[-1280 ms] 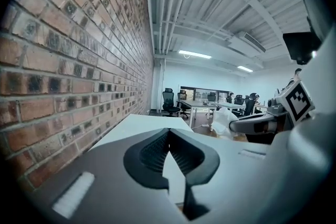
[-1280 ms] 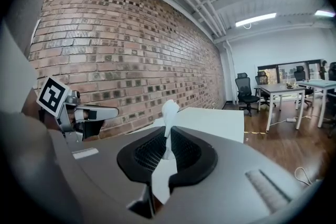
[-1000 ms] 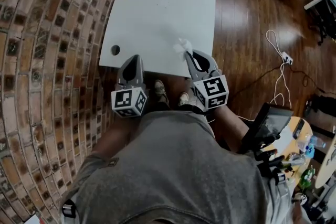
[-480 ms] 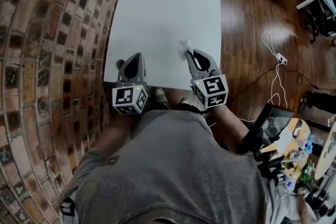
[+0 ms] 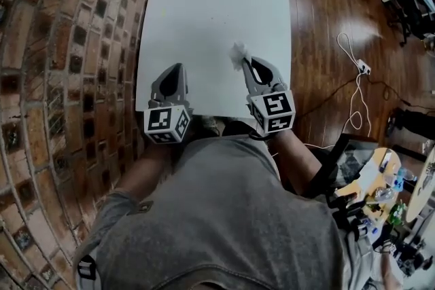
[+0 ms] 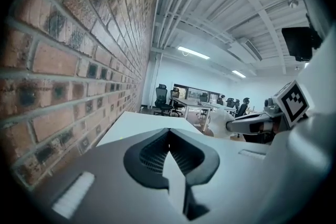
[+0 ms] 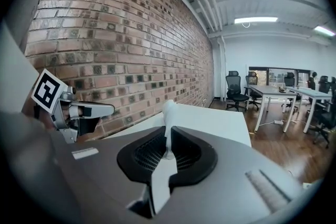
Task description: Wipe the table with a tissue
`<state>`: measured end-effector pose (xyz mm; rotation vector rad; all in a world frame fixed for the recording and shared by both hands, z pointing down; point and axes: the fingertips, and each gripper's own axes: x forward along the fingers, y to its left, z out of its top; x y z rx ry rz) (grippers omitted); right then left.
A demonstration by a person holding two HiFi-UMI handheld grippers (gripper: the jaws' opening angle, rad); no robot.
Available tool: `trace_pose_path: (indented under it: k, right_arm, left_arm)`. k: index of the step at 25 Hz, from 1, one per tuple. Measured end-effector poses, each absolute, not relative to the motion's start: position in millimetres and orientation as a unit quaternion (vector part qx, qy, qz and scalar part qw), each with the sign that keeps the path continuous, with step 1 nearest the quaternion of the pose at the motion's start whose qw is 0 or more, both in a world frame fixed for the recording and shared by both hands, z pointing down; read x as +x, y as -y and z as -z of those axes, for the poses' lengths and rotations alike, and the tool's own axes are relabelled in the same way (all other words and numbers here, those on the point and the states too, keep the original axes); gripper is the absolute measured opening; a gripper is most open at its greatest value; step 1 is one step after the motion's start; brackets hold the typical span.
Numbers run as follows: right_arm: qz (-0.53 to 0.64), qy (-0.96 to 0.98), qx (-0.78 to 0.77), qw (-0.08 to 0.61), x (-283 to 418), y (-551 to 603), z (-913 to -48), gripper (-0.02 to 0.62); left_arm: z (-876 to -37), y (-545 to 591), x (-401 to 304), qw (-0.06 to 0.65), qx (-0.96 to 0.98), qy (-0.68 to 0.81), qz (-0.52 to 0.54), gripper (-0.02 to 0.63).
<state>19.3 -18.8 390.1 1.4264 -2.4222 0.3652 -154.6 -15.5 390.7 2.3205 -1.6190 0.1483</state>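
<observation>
A white table (image 5: pixel 211 3) stretches away from me in the head view, beside a brick wall. My right gripper (image 5: pixel 250 65) is shut on a white crumpled tissue (image 5: pixel 238 53) over the near right part of the tabletop. In the right gripper view the tissue (image 7: pixel 169 113) sticks up from between the closed jaws, with the table (image 7: pixel 220 122) beyond. My left gripper (image 5: pixel 175 71) hovers over the table's near left corner, shut with nothing in it. The left gripper view shows its jaws (image 6: pixel 168 134) closed, and the tissue (image 6: pixel 217 119) held by the right gripper off to the right.
A brick wall (image 5: pixel 61 44) runs along the table's left side. Dark wood floor (image 5: pixel 333 17) lies to the right, with a white cable (image 5: pixel 357 88) and desk legs at the upper right. Office chairs and desks (image 7: pixel 273 93) stand farther down the room.
Both grippers have moved forward over the table's near edge, the right one carrying the tissue farther onto the tabletop. The left gripper now covers the hole at the near left corner.
</observation>
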Motion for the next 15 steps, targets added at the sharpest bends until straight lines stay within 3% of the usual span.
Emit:
trace_pose_path:
  k: [15]
  right_arm:
    - [-0.158,0.849,0.478,0.157,64,96,-422,0.038]
  left_arm:
    - [-414,75,-121,0.168,0.787,0.586,-0.098,0.002]
